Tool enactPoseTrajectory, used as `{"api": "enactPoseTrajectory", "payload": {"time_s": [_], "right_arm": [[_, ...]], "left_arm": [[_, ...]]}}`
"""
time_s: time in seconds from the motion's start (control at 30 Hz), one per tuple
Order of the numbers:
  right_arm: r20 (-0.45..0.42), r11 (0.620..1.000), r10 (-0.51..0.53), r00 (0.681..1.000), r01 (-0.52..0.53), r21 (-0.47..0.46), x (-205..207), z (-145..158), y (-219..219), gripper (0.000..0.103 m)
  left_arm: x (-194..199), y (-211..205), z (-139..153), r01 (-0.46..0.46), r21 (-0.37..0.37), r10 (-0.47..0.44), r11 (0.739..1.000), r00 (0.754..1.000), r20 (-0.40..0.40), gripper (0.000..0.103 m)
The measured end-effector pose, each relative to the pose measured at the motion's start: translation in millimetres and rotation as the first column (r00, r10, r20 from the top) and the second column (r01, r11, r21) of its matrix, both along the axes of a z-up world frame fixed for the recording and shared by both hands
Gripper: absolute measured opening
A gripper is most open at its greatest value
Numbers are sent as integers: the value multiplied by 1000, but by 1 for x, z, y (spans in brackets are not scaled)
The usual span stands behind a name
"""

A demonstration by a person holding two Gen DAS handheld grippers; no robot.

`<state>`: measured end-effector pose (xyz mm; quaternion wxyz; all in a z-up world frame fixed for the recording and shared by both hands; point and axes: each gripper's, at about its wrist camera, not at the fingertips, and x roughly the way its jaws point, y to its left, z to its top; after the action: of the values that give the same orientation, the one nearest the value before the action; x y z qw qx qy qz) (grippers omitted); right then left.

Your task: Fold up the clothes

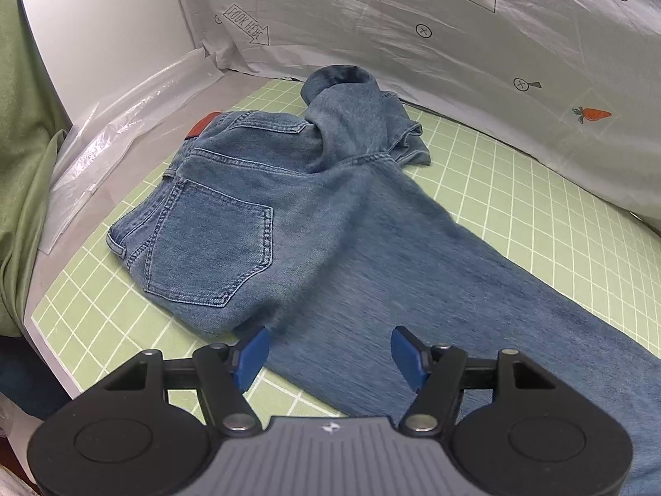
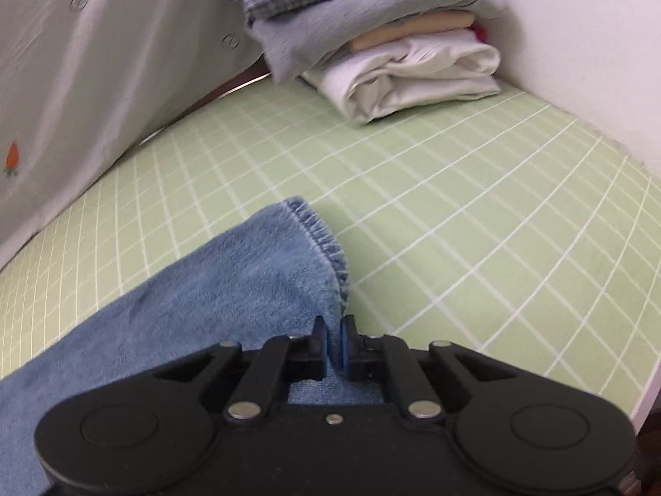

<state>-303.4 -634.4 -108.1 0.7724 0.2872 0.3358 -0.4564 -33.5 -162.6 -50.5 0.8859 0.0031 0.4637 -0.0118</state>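
Right gripper [image 2: 334, 341] clenched on the jeans [image 1: 330, 223] leg hem. Left gripper [image 1: 328, 355] released, hovering mid-leg; waistband lies beyond it.

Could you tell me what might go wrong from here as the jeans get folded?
1. The right tongs are shut on only the hem corner of the jeans, so the denim may slip out when lifted.
2. The left tongs hang open over the leg, gripping nothing; a one-sided pull could skew the fold.
3. The other leg lies bunched over the seat and may get trapped inside the fold.
4. The folded stack sits near the leg's path.
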Motion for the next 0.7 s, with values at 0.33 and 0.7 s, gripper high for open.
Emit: {"api": "enactPoseTrajectory", "payload": {"time_s": [0.33,0.7], "right_arm": [[-171,989,101,980,-117,-86,39,1,43,84],[-125,978,201,972,-207,-32,106,17,152,103]], "left_arm": [[14,37,-8,-69,-40,68,997,997,-26,72],[77,79,-6,-5,-67,5,998,1000,-4,81]]}}
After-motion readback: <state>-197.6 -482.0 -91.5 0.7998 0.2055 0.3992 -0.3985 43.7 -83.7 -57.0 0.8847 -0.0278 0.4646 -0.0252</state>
